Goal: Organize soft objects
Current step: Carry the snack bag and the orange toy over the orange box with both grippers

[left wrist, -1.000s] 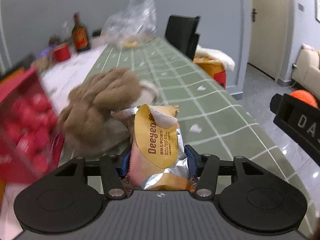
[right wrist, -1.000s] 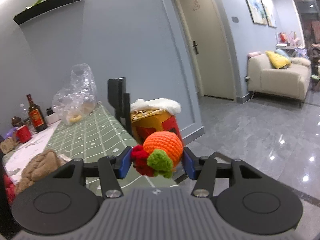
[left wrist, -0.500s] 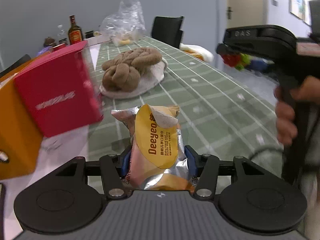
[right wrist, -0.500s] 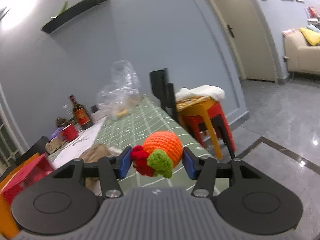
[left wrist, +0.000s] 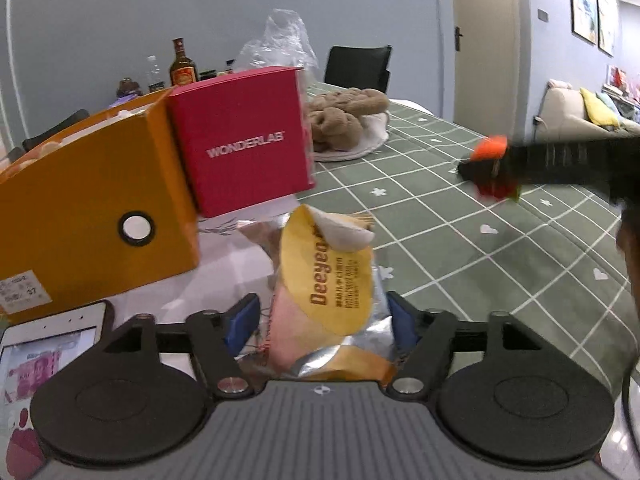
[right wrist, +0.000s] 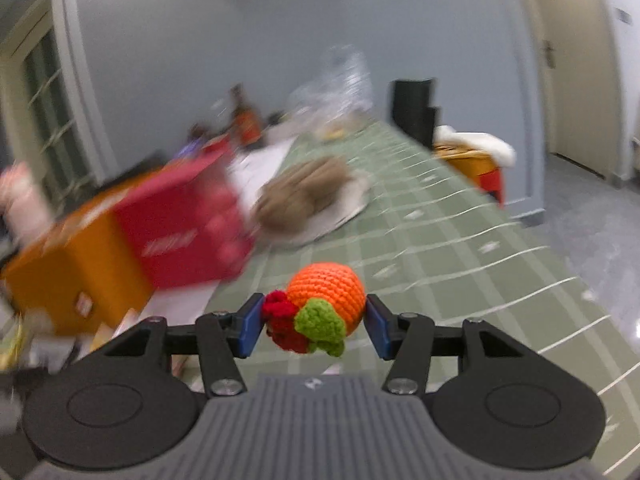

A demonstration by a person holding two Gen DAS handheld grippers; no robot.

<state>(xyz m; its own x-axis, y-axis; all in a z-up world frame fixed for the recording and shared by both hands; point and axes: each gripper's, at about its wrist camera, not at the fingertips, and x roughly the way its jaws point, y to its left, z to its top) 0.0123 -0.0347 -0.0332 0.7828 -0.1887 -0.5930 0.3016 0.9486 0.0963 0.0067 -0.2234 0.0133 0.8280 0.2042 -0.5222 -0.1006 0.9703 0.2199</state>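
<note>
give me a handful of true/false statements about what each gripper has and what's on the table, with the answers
1. The right gripper holds an orange crochet ball. True.
2. The snack packet sits between the left gripper's fingers. True; the jaws are opening, with a gap beside the left pad.
3. The red box reads WONDERLAB. True.
4. The brown plush toy lies inside the orange box. False; it rests on a white cloth on the green tablecloth, beyond the red box.
5. The tablecloth is plain blue. False; it is green with white grid lines.
6. The crochet ball is all orange. False; it has red and green parts.
</note>
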